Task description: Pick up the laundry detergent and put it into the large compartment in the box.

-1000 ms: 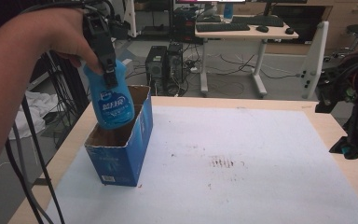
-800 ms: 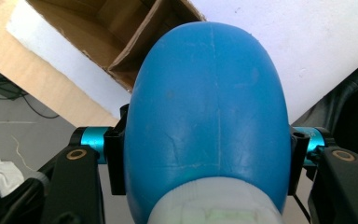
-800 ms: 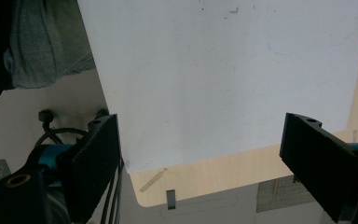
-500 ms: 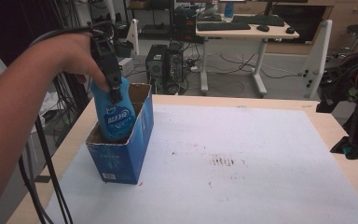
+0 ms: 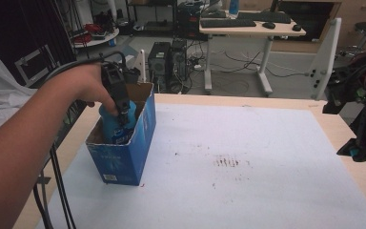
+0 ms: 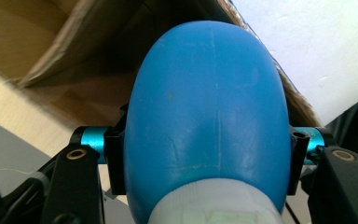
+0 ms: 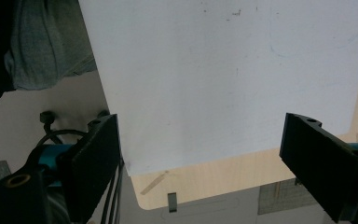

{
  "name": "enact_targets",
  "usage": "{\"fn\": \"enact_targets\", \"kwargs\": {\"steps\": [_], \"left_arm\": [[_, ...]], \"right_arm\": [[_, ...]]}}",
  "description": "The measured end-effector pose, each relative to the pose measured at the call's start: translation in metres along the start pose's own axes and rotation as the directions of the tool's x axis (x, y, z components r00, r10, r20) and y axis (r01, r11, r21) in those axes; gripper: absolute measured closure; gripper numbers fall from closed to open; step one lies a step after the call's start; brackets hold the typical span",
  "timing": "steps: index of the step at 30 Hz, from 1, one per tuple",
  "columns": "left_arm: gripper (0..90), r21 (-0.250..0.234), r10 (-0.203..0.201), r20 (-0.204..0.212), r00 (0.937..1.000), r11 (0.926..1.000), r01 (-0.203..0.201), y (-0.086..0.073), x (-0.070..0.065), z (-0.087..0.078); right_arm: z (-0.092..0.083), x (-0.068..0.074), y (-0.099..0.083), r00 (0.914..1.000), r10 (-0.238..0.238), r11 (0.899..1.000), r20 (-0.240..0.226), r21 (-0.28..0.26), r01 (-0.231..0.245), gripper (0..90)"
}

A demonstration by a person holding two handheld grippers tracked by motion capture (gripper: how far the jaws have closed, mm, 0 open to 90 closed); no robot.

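Left gripper (image 5: 122,116) clamped on neck end of rounded blue plastic bottle (image 5: 116,125), holding it upright, lower half inside open blue cardboard box (image 5: 124,160) at table's left edge; bottom contact possibly unmade. Right gripper (image 7: 200,163) idle off right edge, jaws wide, empty.

We are in a lab or tech office. Behind the table (image 5: 248,157) we see a desk (image 5: 252,29) with a keyboard (image 5: 228,22) and mouse (image 5: 267,25); computer towers (image 5: 169,64) and loose cables (image 5: 228,86) lie on the floor beside that desk.
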State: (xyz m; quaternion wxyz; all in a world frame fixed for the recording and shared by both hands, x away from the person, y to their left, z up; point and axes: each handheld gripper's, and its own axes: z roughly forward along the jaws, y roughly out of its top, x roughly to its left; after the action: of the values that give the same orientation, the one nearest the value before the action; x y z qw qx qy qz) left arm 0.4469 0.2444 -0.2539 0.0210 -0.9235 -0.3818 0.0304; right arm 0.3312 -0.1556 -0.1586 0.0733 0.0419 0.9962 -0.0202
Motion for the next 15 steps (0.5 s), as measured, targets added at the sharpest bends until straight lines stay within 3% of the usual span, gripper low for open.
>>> {"fn": "enact_targets", "kwargs": {"steps": [8, 12, 15], "left_arm": [[38.3, 0.000, 0.040, 0.001, 0.9992, 0.9992, -0.040, 0.001, 0.001, 0.023], [38.2, 0.017, 0.095, -0.004, 0.9955, 0.9953, -0.095, 0.001, 0.001, 0.030], [38.2, 0.011, 0.095, -0.003, 0.9954, 0.9954, -0.095, 0.001, 0.001, 0.034]], "right_arm": [[0.002, 0.000, -0.002, 1.0000, 0.002, 1.000, -0.004, 0.003, -0.002, 11.7], [0.003, 0.000, -0.002, 1.0000, 0.005, 1.000, -0.005, -0.001, -0.005, 11.7], [0.003, 0.000, -0.002, 0.9999, 0.009, 1.000, -0.006, 0.001, -0.009, 11.7]]}}
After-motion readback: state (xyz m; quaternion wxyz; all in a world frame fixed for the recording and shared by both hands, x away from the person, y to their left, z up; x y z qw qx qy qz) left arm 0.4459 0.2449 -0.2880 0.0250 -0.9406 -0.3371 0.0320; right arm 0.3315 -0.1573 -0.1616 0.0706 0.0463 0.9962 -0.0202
